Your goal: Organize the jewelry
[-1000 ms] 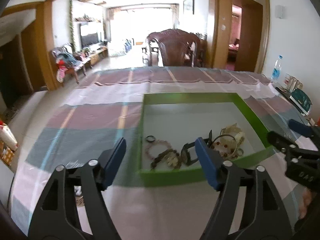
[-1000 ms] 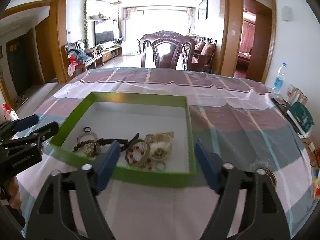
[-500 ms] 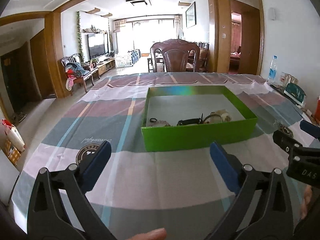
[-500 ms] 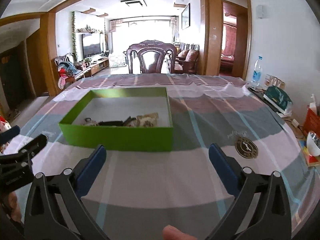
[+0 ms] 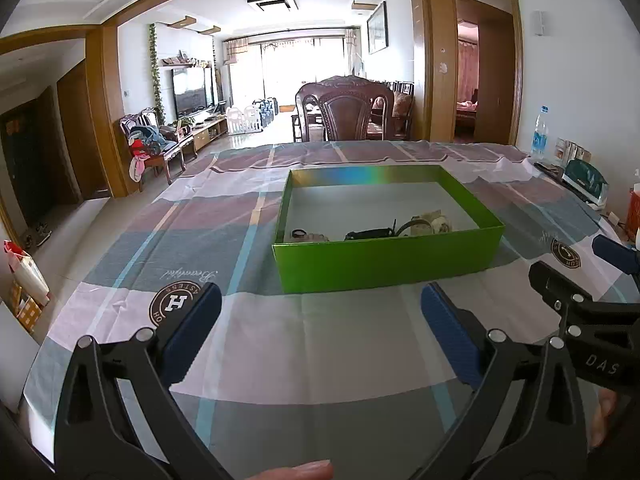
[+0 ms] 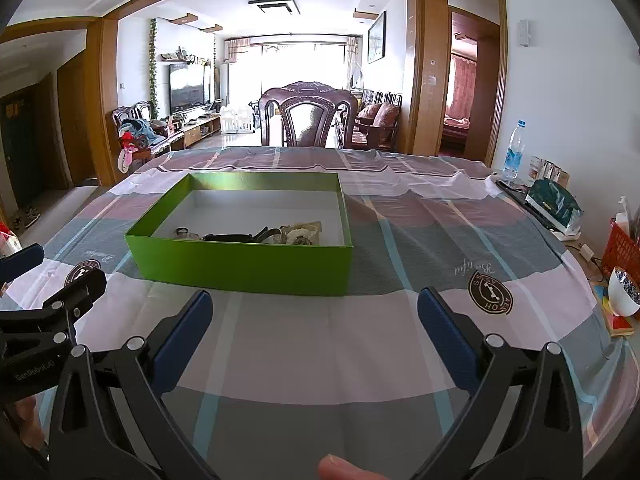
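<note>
A green box (image 5: 384,262) (image 6: 244,266) stands on the checked tablecloth ahead of both grippers. Inside, near its front wall, lie several jewelry pieces: a black watch (image 5: 370,234) (image 6: 228,237), a small ring (image 5: 298,233) (image 6: 182,231), and pale beaded pieces (image 5: 434,222) (image 6: 300,234). The front wall hides part of them. My left gripper (image 5: 320,308) is open and empty, low over the cloth short of the box. My right gripper (image 6: 314,314) is open and empty, likewise short of the box. Each gripper shows in the other's view, the right one (image 5: 576,308) and the left one (image 6: 52,308).
A dark wooden chair (image 6: 308,120) stands at the table's far edge. At the right side are a water bottle (image 6: 514,152), a teal pouch (image 6: 554,204), a red basket (image 6: 622,248) and a white bowl (image 6: 624,294). The table's left edge drops to the floor.
Both grippers pulled back and down from above the box, so the box now sits farther ahead and I see its front wall. Both stayed open.
</note>
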The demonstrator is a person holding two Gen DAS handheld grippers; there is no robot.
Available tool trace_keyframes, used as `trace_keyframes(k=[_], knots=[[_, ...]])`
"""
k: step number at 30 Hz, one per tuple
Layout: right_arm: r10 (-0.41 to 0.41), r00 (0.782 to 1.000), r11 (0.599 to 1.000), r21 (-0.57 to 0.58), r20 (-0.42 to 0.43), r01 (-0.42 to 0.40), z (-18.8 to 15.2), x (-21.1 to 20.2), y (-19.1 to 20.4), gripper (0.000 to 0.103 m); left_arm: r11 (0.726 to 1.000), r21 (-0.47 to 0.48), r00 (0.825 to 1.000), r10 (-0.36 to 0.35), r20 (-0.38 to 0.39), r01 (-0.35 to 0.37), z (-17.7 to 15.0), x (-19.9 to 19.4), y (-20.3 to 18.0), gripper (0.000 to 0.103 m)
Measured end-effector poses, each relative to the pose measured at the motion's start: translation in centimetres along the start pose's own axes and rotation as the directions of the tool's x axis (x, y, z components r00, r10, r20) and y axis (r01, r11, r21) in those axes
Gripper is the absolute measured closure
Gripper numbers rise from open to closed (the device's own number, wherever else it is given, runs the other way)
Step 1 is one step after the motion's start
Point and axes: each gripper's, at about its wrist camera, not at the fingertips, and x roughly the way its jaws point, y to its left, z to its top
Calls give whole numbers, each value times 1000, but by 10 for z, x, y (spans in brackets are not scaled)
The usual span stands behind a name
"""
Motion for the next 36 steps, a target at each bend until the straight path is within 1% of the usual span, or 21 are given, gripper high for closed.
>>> trace_keyframes(k=[36], knots=[[7, 1000, 1000, -5, 20, -7, 1, -7, 6, 3, 1000, 7, 1000, 5, 10, -5, -1, -3, -1, 4]])
